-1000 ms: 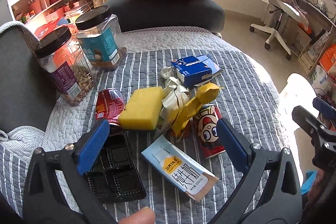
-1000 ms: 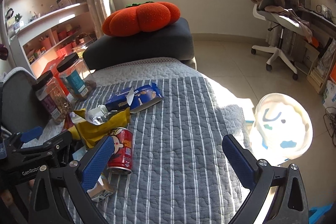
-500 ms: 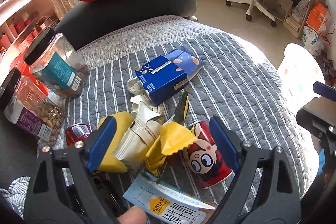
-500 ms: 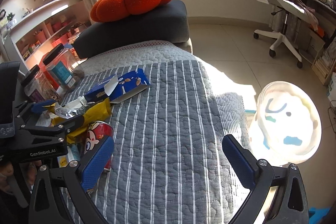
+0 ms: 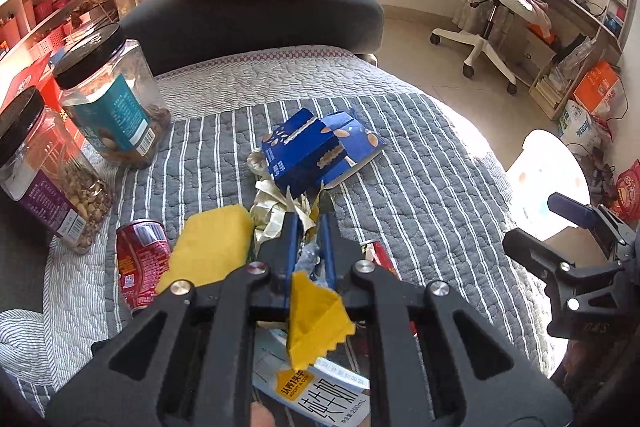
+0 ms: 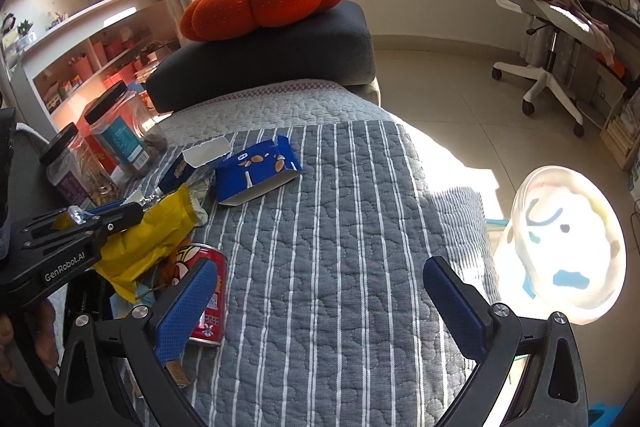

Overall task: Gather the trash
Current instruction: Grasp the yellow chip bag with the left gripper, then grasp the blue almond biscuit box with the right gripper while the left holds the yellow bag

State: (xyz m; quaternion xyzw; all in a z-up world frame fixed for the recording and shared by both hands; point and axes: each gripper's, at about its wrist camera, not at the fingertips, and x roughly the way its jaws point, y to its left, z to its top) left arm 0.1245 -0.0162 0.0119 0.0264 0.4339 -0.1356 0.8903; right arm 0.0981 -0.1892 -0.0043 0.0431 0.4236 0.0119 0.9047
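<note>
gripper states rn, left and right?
Left gripper: closed on the yellow wrapper.
Right gripper: open, holding nothing, above the striped quilt.

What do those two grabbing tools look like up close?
Both tools are black plastic frames with triangular cut-outs and silver rivets. The right tool has two fingers faced with textured blue pads. The left tool looks the same; seen from the right wrist view, its side carries white "GenRobot.AI" lettering. No cables show.
</note>
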